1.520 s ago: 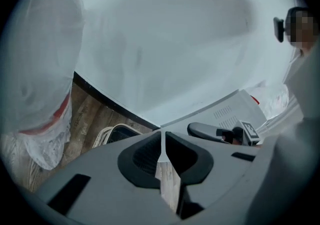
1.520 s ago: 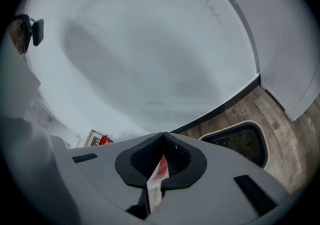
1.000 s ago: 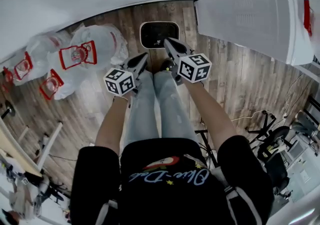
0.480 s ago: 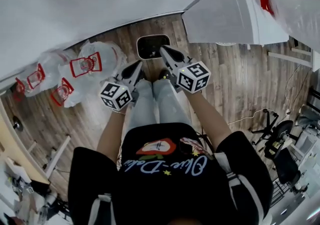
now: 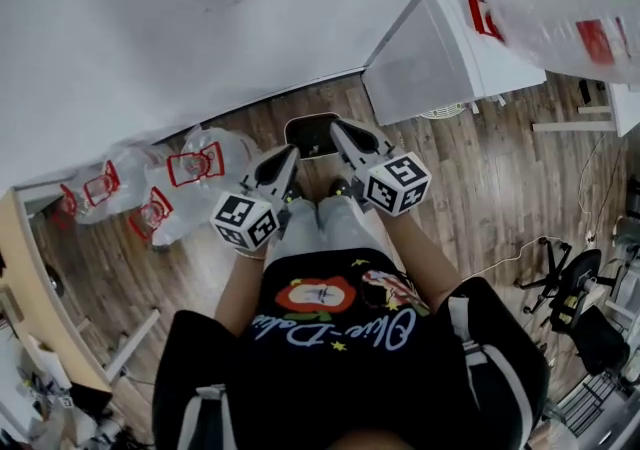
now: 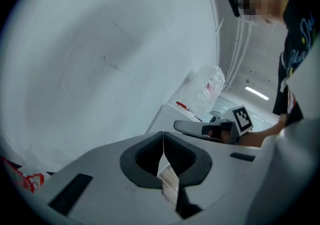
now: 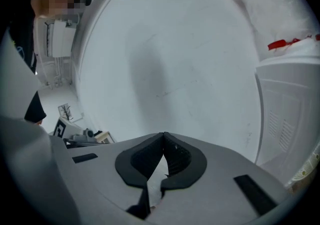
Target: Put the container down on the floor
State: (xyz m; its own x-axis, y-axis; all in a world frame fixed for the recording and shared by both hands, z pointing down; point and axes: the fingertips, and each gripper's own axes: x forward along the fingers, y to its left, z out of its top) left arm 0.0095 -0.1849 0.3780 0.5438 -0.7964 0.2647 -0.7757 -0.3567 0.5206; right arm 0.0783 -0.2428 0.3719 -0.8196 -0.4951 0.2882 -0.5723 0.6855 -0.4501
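Head view, nearest first: the person stands upright, legs together at frame centre, with both tools held out in front at about waist level.

Left claw (image 5: pixel 289 151): clenched, pads meeting edge to edge, nothing between them. The left gripper view confirms this and shows it pointing at bare wall.

Right claw (image 5: pixel 336 126): likewise clenched and empty. The right gripper view shows its pads together and no object in them.

Container (image 5: pixel 311 135): a pale-rimmed, dark-bottomed tray lying flat on the wood floor (image 5: pixel 480 188), centre frame. It sits just beyond the feet and close to the foot of the wall (image 5: pixel 200 38). Both claw tips overlap it in the frame but look to be well above it, not touching.

Further out: clear bags (image 5: pixel 195 173) with red print lie on the floor at left. A white cabinet (image 5: pixel 430 63) stands at upper right, with another bag on top of it.

Assessment: the container appears set down and released, upright and stable. The placing step looks complete, and no handling is left that these views show.
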